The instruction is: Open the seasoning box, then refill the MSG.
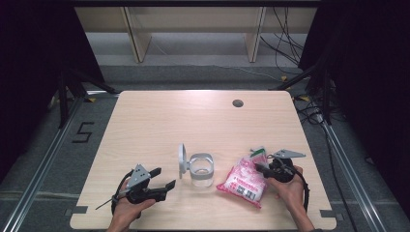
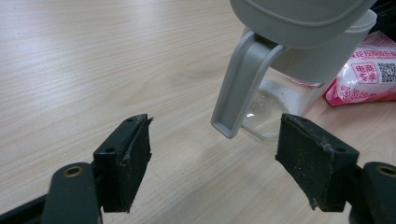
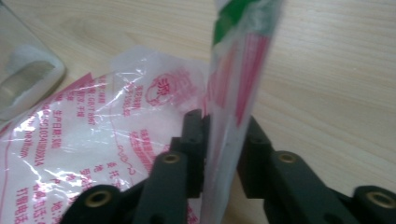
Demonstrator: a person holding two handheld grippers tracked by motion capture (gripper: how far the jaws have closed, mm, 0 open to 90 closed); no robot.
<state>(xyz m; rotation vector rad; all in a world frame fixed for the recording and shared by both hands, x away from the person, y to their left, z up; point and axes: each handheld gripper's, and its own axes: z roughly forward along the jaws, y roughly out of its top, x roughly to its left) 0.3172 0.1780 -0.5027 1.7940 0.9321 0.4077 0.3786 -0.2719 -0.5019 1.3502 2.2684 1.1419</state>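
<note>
On the table, the right gripper pinches the top edge of a pink bag lying right of a clear jar with its lid flipped open. The left gripper waits wide open beside the jar. A firm hold on the bag's seam, I judge, will keep it from slipping when lifted.

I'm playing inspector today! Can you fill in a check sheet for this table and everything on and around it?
Surface: light wooden table, grey round plug near the far edge.
Job's things: pink-and-white bag; clear jar with grey flip lid open.
Clutter: nothing seen.
Grippers: right tongs pinch the bag's top edge; left tongs open, empty, beside the jar.
Cables: loose black cables on the floor behind.
Surroundings: wooden shelving, metal rails.
</note>
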